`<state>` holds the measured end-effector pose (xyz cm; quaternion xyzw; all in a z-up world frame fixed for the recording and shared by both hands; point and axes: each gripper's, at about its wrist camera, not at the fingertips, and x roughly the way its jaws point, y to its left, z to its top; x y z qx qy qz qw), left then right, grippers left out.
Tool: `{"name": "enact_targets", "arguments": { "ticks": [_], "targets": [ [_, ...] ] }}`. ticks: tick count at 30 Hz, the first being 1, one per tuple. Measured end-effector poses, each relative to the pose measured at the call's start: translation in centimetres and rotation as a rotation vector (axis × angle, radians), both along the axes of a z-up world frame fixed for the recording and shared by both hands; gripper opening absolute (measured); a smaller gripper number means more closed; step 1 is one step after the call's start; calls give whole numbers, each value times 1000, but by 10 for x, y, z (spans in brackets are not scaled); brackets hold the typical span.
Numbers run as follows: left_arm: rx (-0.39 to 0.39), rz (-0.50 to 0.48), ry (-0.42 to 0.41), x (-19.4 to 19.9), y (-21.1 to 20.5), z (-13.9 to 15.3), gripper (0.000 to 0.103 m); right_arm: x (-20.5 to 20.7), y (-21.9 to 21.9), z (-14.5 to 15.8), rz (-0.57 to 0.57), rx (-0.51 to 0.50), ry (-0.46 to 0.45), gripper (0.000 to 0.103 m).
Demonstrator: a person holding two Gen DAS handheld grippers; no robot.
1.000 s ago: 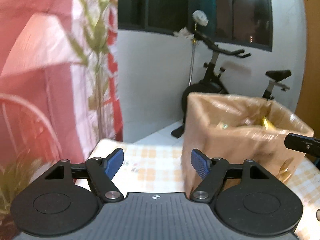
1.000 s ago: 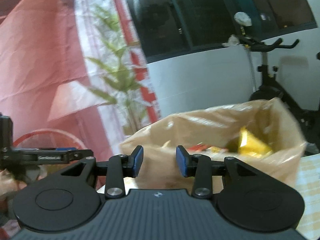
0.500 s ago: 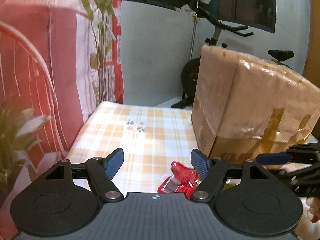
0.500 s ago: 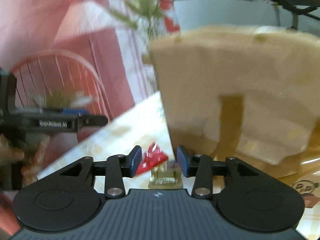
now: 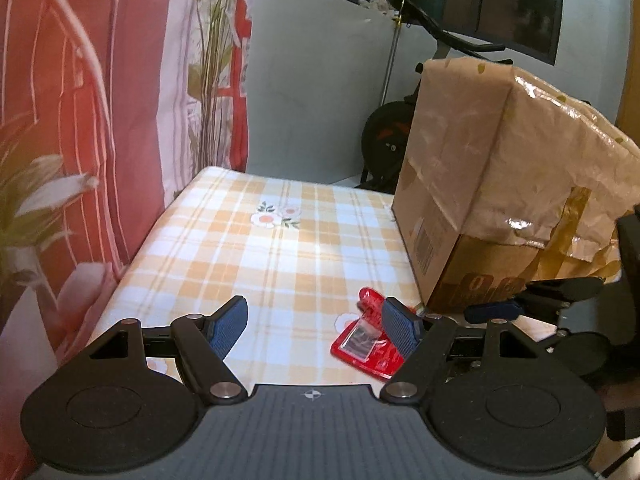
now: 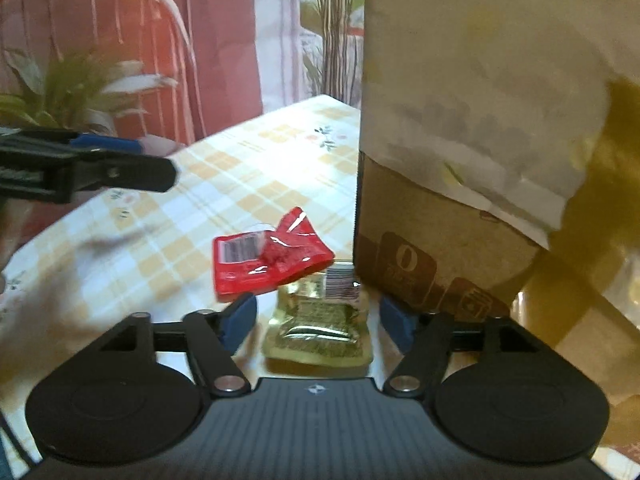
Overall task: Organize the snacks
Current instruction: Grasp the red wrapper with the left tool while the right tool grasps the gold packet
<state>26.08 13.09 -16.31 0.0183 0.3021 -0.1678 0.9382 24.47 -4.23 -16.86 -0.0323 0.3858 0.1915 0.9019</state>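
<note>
Curtains (image 5: 120,120) in pink and red hung on the left, with long green leaves printed on them. Next came the table (image 5: 256,248), soft-looking under a yellow and white checked cloth with small flowers. The left gripper (image 5: 312,326) had its jaws apart, holding nothing. A shiny red snack packet (image 6: 264,260) lay flat and crinkled on the cloth. Just beside it sat a gold snack packet (image 6: 320,324), between the right gripper (image 6: 318,318) jaws, which were opening and not pressing it. A tall cardboard box (image 6: 460,160), lined with crinkly plastic, stood on the right. Behind it stood an exercise bike (image 5: 384,144) by a white wall.
</note>
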Motion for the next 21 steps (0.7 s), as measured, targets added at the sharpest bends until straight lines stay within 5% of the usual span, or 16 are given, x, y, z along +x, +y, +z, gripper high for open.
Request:
{"name": "enact_targets", "arguments": {
  "ticks": [5,8,21],
  "targets": [
    [-3,5,23,1,2,-7,76,4,3,-8,7,-26,-2,73],
    [0,4,33,1,0,-10,76,1,6,-8,36,-23,-23,58],
    [51,-118,66,3,-39,-29,77,-54,-33,-6,22,25,-62,54]
  ]
}}
